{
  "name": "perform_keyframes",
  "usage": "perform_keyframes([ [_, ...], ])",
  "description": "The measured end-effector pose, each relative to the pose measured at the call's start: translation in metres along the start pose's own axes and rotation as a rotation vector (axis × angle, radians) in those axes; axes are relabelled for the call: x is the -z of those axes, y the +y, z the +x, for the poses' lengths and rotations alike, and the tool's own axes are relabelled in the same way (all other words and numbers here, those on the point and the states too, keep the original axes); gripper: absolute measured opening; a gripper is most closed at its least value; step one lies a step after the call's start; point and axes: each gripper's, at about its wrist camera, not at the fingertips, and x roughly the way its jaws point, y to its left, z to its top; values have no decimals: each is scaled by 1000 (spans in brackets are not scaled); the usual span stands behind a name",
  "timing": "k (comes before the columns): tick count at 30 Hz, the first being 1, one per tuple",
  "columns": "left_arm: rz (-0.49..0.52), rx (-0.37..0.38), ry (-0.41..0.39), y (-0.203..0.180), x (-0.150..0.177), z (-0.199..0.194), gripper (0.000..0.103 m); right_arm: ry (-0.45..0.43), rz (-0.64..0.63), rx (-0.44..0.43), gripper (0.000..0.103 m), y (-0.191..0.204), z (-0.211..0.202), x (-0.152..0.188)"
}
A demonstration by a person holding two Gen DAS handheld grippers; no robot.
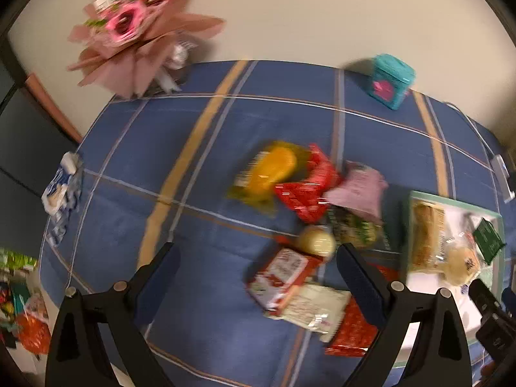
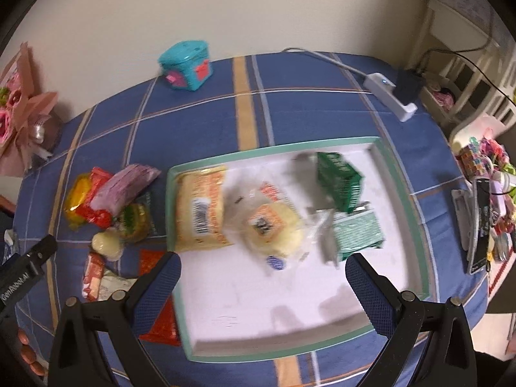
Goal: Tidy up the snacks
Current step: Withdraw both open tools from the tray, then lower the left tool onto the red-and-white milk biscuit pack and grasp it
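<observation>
A white tray with a green rim (image 2: 387, 161) lies on the blue plaid tablecloth and holds a yellow bread pack (image 2: 201, 206), a round bun (image 2: 277, 229) and two green packets (image 2: 338, 177). Loose snacks lie left of the tray: a yellow packet (image 1: 267, 171), a red packet (image 1: 309, 190), a pink packet (image 1: 358, 190) and a red-and-white pack (image 1: 283, 274). My left gripper (image 1: 258, 264) hangs open above the loose pile, nothing between its fingers. Above the tray's near half, my right gripper (image 2: 262, 274) is open and empty. The tray's left end (image 1: 416, 200) shows in the left wrist view.
A teal box (image 2: 187, 64) stands near the wall at the table's back. A pink bouquet (image 1: 135, 32) sits at the back left corner. A white power strip with a cable (image 2: 390, 93) lies back right. Cluttered items (image 2: 483, 200) crowd the right edge; more packets (image 1: 22, 306) lie below the left edge.
</observation>
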Motion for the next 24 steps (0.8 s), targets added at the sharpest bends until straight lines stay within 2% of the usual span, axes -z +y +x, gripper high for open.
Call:
perform_keyframes([
  [10, -99, -2, 39, 53, 2, 17, 98, 37, -116, -35, 103, 64, 14, 10],
  [17, -127, 7, 56, 69, 1, 25, 98, 64, -145, -58, 103, 89, 23, 17],
  [24, -125, 25, 91, 67, 2, 40, 98, 102, -144, -60, 103, 101, 37, 22],
])
